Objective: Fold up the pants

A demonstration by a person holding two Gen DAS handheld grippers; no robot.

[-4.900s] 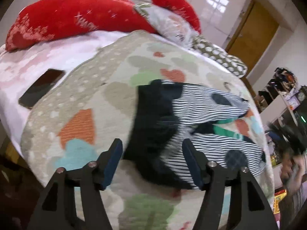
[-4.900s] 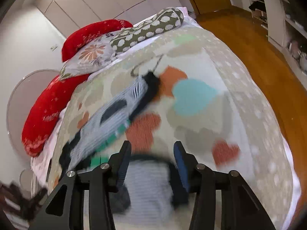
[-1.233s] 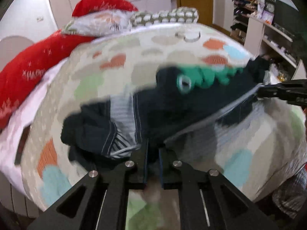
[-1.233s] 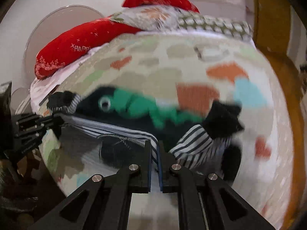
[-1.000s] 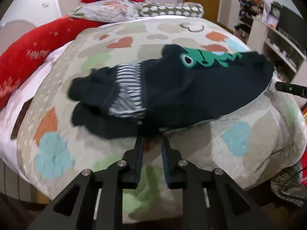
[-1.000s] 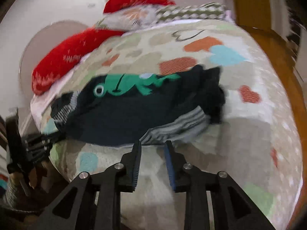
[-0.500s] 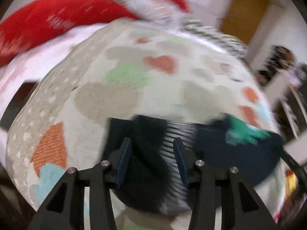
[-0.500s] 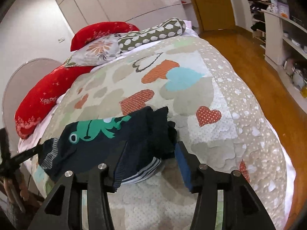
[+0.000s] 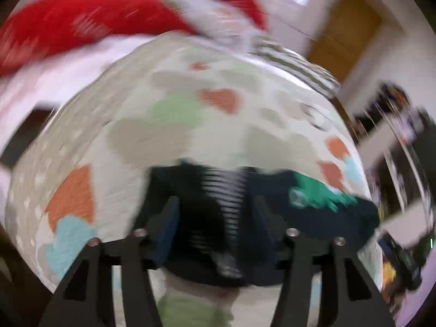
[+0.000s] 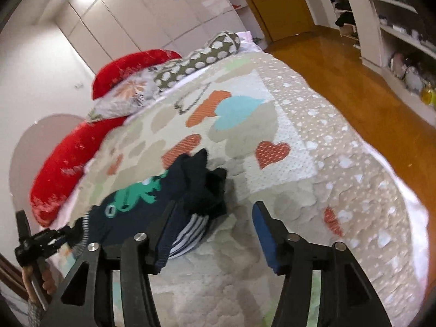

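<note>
Home bedroom. Bed with heart-print quilt (image 10: 299,141) fills frame centre; red pillows (image 10: 62,163) and polka-dot bolster (image 10: 201,57) upper left. Glossy wardrobe doors (image 10: 152,19) at top, wooden door (image 10: 275,2) and shelving (image 10: 387,30) upper right.

Pants on the quilt, between and left of the jaws

The pants (image 10: 152,207) lie on the quilt (image 10: 313,147). In the right wrist view they sit ahead and left of the jaws, partly behind the left jaw; pillows (image 10: 169,76) lie far beyond, the floor (image 10: 368,87) to the right. In the left wrist view the pants (image 9: 218,207) lie between the jaws and spread to their right.
</note>
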